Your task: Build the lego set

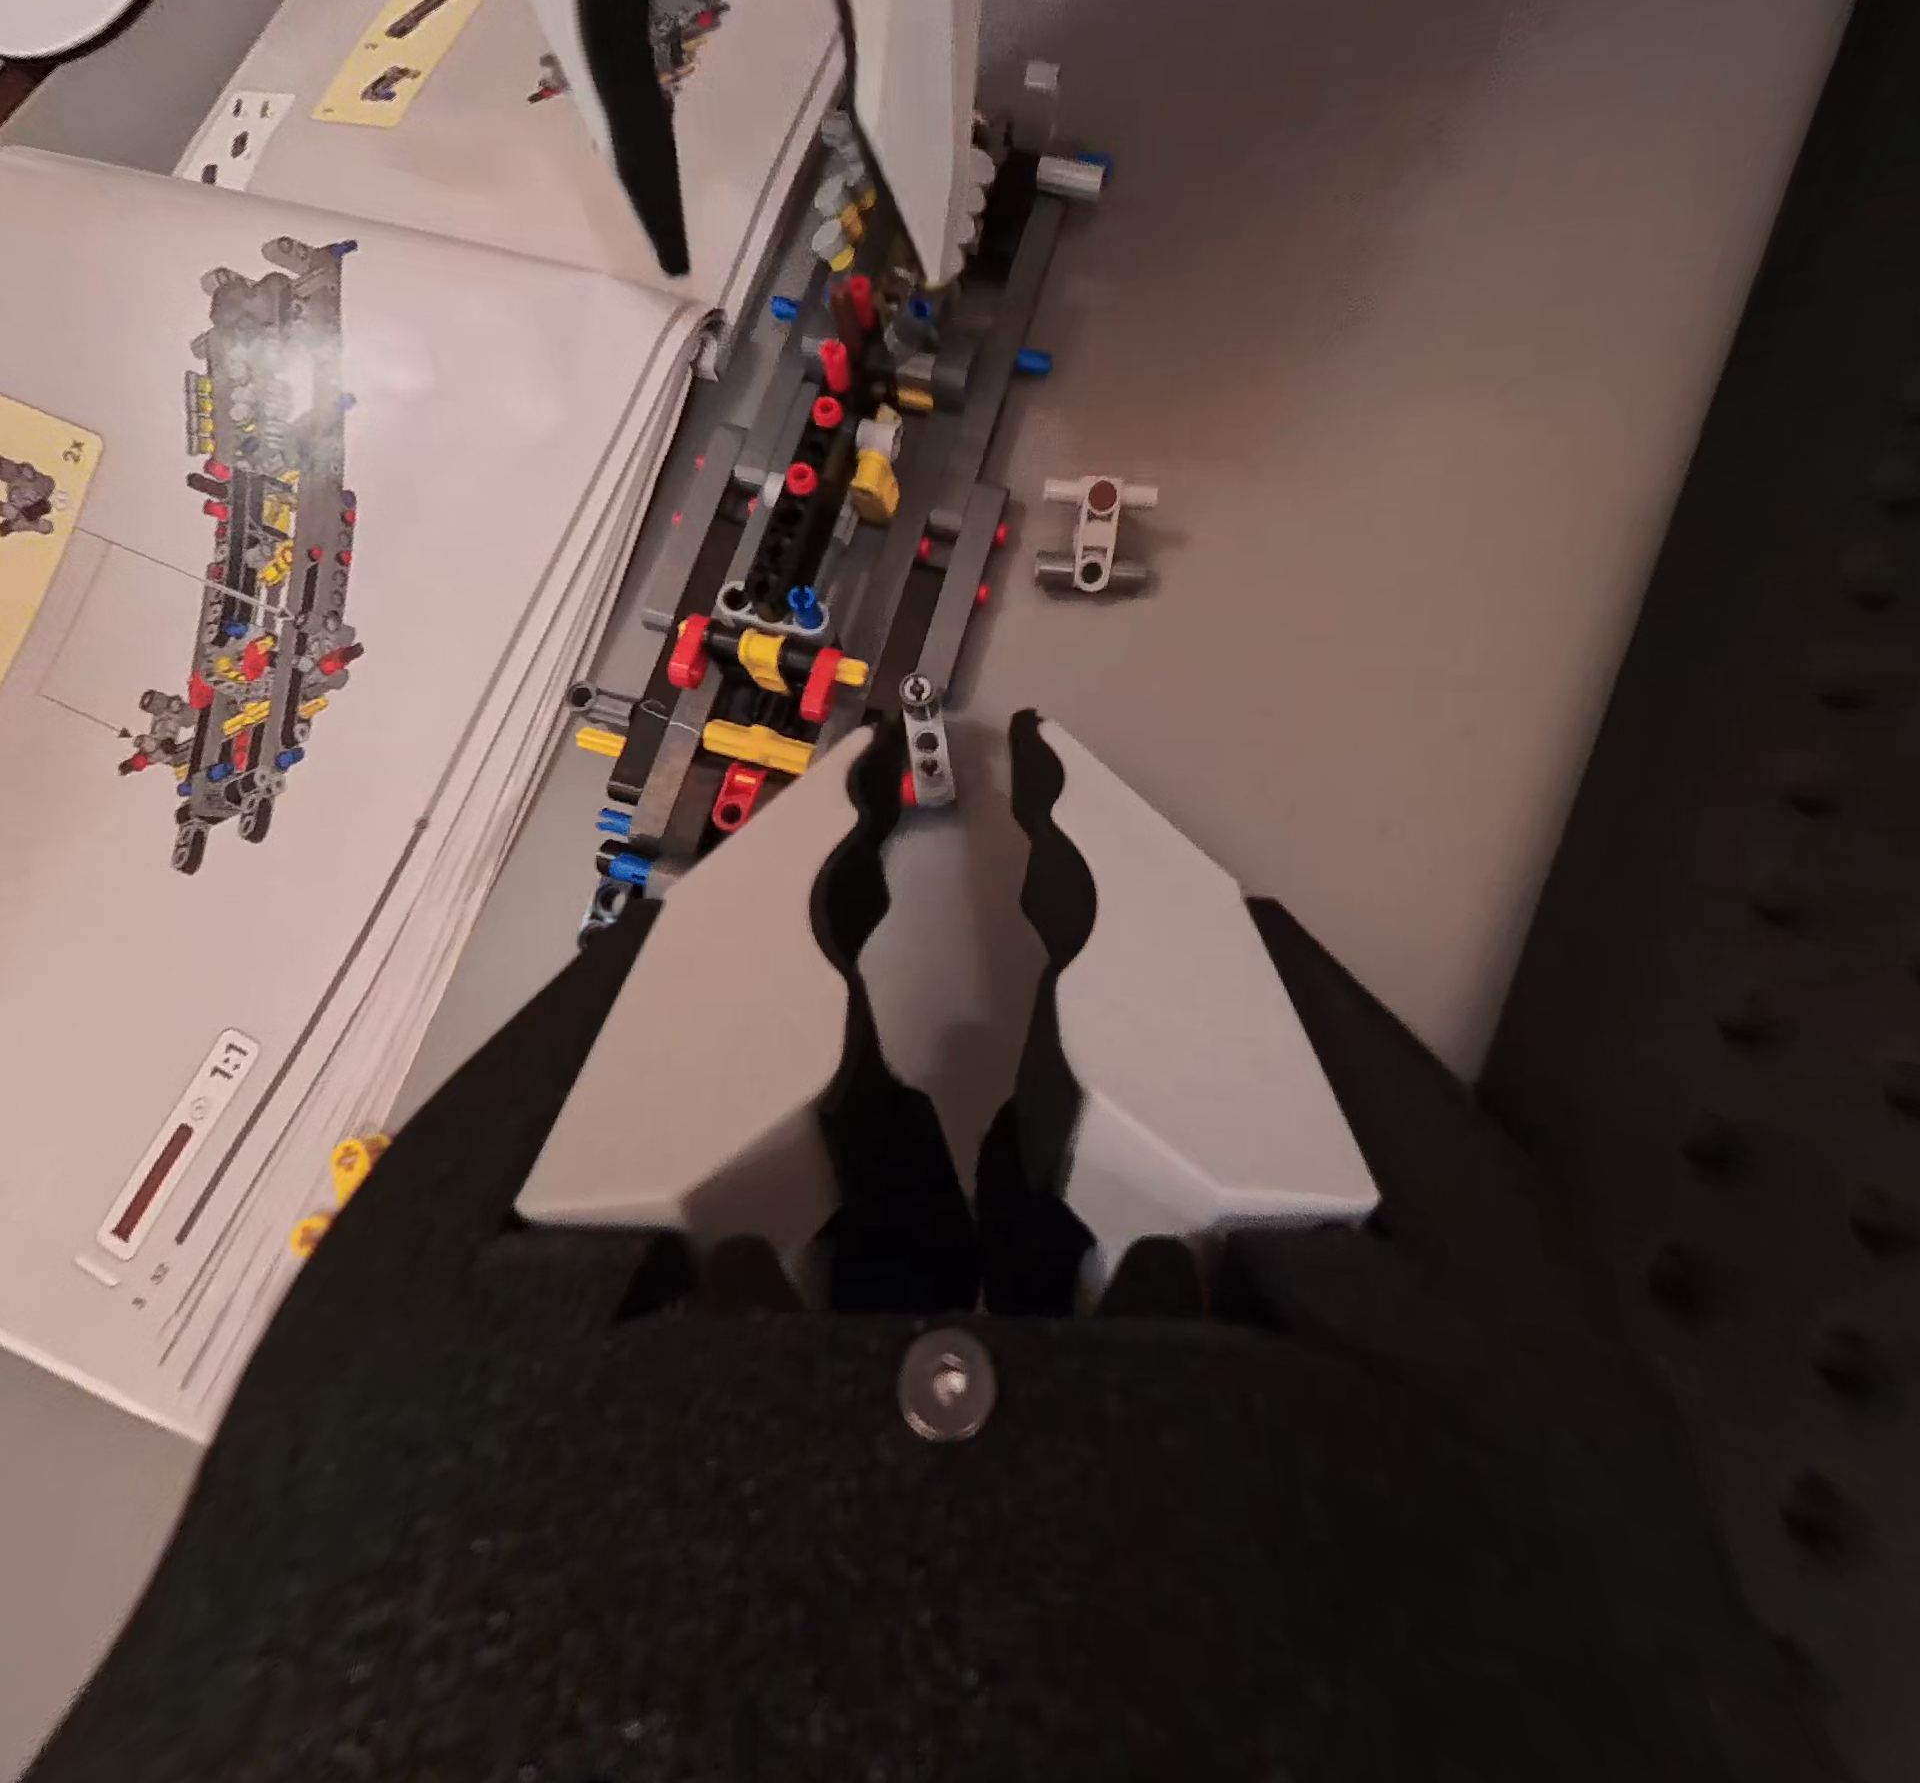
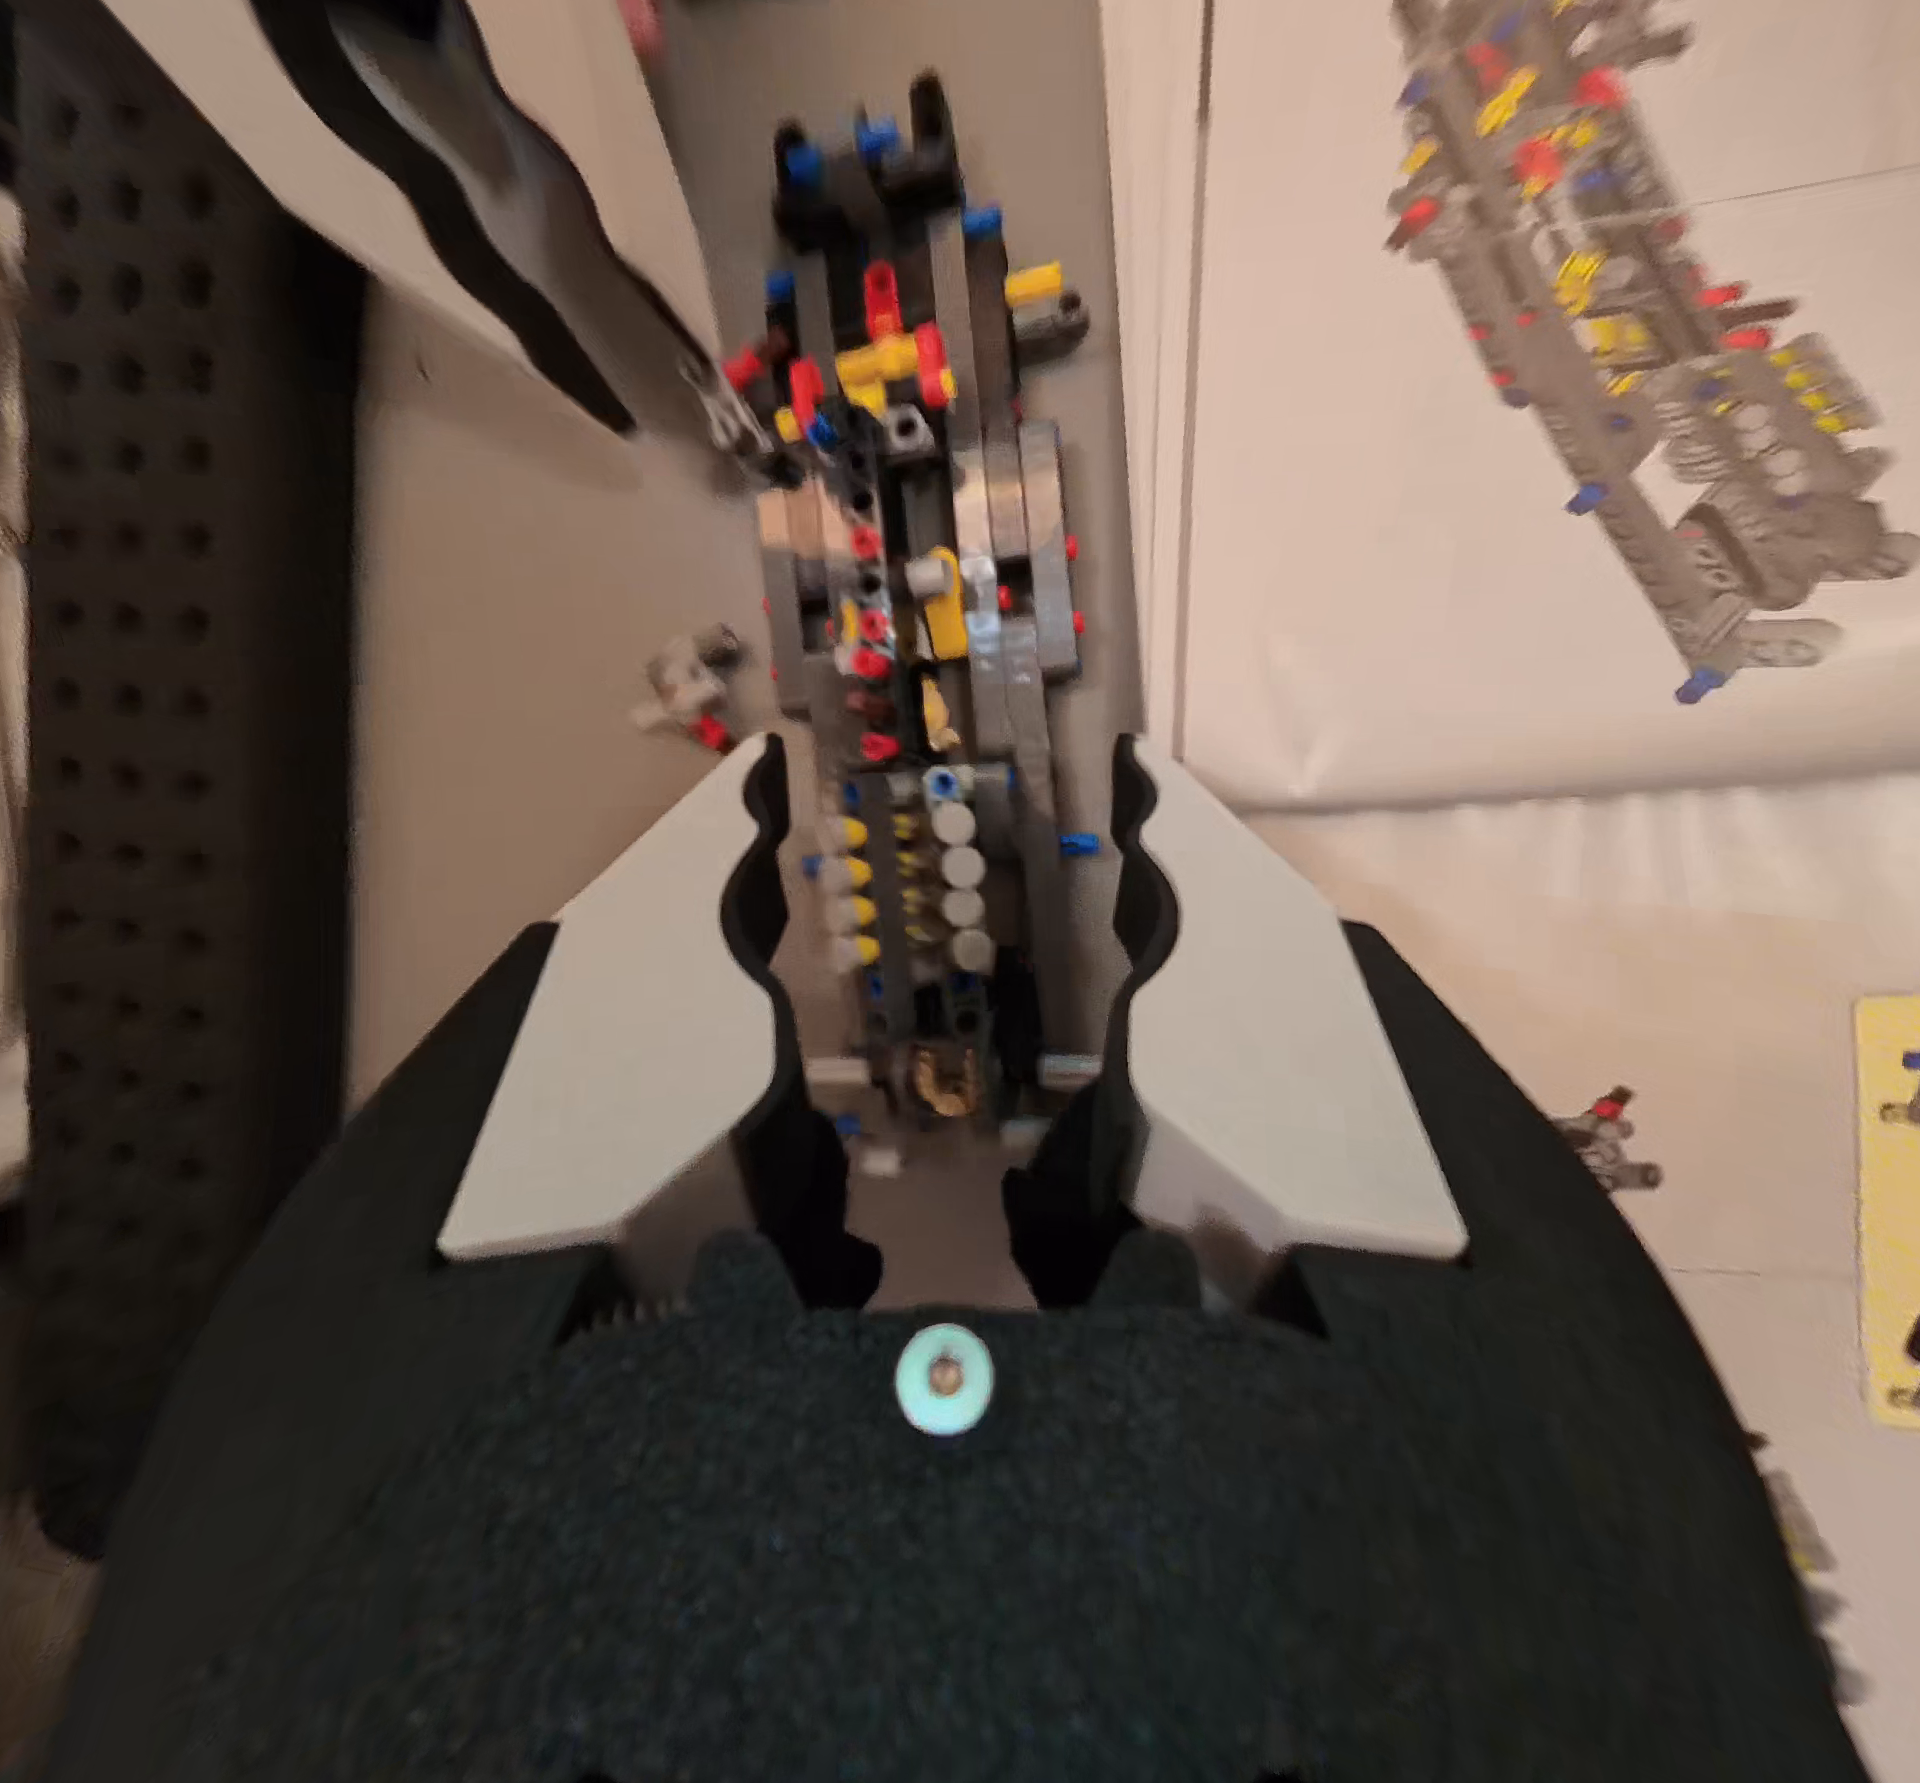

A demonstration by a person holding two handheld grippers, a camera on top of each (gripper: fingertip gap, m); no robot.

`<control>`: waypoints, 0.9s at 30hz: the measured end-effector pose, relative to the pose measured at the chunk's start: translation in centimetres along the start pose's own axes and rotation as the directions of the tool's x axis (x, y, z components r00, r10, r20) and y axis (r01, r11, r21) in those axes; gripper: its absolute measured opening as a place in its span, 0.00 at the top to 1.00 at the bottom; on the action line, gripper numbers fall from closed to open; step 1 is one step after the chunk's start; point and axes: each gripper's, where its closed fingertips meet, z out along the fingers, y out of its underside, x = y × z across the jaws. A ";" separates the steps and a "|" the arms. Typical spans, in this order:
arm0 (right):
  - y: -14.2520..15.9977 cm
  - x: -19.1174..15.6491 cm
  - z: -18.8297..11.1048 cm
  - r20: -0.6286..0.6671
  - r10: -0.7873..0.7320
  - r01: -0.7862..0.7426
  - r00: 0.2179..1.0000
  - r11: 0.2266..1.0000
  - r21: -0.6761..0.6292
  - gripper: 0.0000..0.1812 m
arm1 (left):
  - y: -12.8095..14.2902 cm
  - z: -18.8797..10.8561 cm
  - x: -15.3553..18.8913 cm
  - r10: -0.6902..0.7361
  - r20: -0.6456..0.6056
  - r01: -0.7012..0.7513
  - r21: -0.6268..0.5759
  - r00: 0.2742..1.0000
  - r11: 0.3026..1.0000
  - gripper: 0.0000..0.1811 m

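Observation:
The long grey Lego chassis (image 1: 821, 528), with red, yellow and blue pins, lies on the grey table beside the booklet; it also shows in the right wrist view (image 2: 914, 590). My left gripper (image 1: 945, 736) is open at the chassis's near end. A small grey liftarm with a red pin (image 1: 925, 746) stands between its tips, close to the left finger; I cannot tell whether it touches. My right gripper (image 2: 948, 757) is open and straddles the chassis's other end, with the row of grey and yellow cylinders (image 2: 935, 886) between its fingers. It shows at the top of the left wrist view (image 1: 800, 268).
An open instruction booklet (image 1: 312, 538) lies along the chassis (image 2: 1558, 383). A small loose white and grey sub-assembly (image 1: 1096, 533) lies on the table on the other side (image 2: 691, 679). A black perforated mat (image 1: 1766, 798) borders the table. Yellow pieces (image 1: 343, 1172) lie by the booklet.

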 end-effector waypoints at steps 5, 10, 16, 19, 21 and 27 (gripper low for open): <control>-3.7 -4.4 -1.2 -0.042 0.078 -0.060 0.996 0.943 0.326 0.70 | 0.7 0.6 0.0 0.011 -0.014 -0.012 -0.031 1.000 0.999 0.94; -4.4 -8.1 -0.4 -0.010 0.191 -0.158 0.982 0.838 0.523 0.76 | 0.7 0.5 0.3 0.066 -0.049 -0.067 -0.036 0.997 0.997 0.98; -4.2 -9.6 -0.2 0.010 0.265 -0.204 0.964 0.716 0.667 0.80 | 0.5 0.6 1.7 0.146 -0.179 -0.154 -0.032 0.973 0.988 0.98; -3.1 -8.7 0.3 0.008 0.329 -0.243 0.944 0.681 0.691 0.79 | 0.4 0.7 1.6 0.156 -0.207 -0.168 -0.044 0.966 0.985 0.98; -3.0 -8.6 0.0 -0.005 0.337 -0.236 0.941 0.670 0.703 0.79 | 0.4 0.7 1.4 0.138 -0.213 -0.153 -0.055 0.967 0.987 0.98; -2.4 -7.2 -1.0 -0.118 0.411 -0.189 0.904 0.631 0.753 0.79 | -3.2 -1.7 -1.2 0.075 -0.162 -0.062 0.080 0.984 0.995 0.87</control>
